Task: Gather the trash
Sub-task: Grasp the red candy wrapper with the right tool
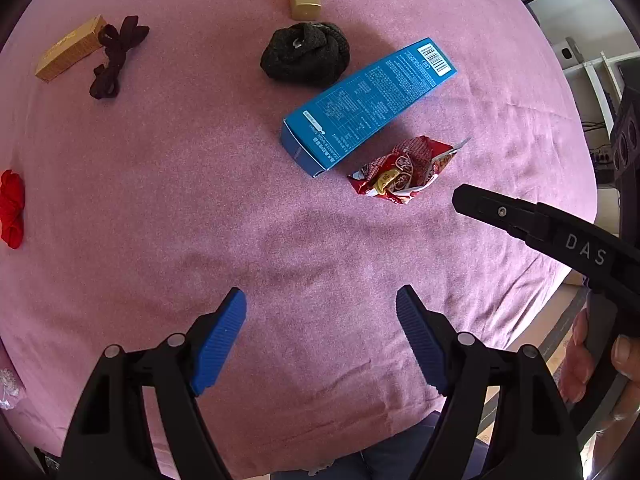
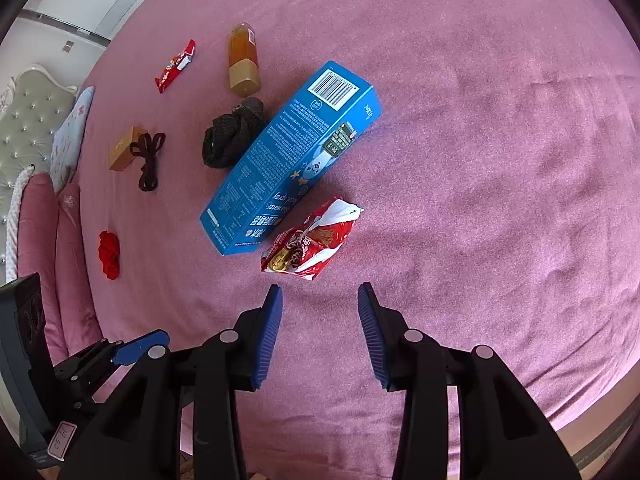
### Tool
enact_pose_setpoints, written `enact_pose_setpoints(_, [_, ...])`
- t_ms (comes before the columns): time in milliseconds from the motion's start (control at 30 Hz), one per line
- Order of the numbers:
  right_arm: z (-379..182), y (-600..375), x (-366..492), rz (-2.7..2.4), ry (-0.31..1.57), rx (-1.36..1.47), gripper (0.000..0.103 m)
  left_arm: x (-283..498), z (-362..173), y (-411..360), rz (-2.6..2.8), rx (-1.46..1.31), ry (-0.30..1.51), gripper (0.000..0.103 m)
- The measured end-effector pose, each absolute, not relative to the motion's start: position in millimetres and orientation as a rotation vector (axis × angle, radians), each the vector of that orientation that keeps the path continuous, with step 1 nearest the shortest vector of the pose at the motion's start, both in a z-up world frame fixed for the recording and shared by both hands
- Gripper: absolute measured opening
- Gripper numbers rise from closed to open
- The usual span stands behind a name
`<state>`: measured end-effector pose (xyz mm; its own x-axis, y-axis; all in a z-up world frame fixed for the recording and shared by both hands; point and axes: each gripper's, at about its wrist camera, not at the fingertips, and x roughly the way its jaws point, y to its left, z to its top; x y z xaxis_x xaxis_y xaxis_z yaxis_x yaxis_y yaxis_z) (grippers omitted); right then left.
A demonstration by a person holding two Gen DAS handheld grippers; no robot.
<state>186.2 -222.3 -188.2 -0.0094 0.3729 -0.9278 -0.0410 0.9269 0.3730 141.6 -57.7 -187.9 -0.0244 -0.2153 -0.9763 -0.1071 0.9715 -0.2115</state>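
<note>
A crumpled red snack wrapper [image 2: 311, 243] lay mid-bed on the pink bedspread [image 2: 500, 160], just beside one blue carton [image 2: 288, 160]. A second red wrapper [image 2: 175, 65] lay further off, beyond one amber bottle [image 2: 243, 60] and dark socks [image 2: 232, 136]. Right gripper [image 2: 319, 292] and left gripper [image 1: 320, 300] hovered, jaws released, nothing between them.

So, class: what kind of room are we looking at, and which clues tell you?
Probably a bedroom: a pink bedspread, a grey tufted headboard and a floral pillow.

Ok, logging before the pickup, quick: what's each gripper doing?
Left gripper: open, holding nothing.
Right gripper: open, empty, near the red wrapper.
</note>
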Motion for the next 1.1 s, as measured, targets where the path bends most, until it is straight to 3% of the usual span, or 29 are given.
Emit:
enact_pose_setpoints(267, [-229, -215, 215, 0.288, 1.617, 0.372, 0.042, 165, -208, -60, -0.112, -0.178, 1.629, 0.077])
enact_pose_setpoints(333, [-232, -215, 218, 0.315, 1.622, 0.408, 0.027, 173, -211, -61, -0.118, -0.159, 1.631, 0.077])
enact_pose_setpoints(500, [-221, -229, 218, 0.330, 1.598, 0.426, 0.010, 196, -216, -65, -0.136, -0.119, 1.635, 0.077])
enact_pose_setpoints(1100, [-210, -279, 210, 0.282, 1.565, 0.482, 0.009, 273, -247, -119, -0.215, 0.152, 1.664, 0.079])
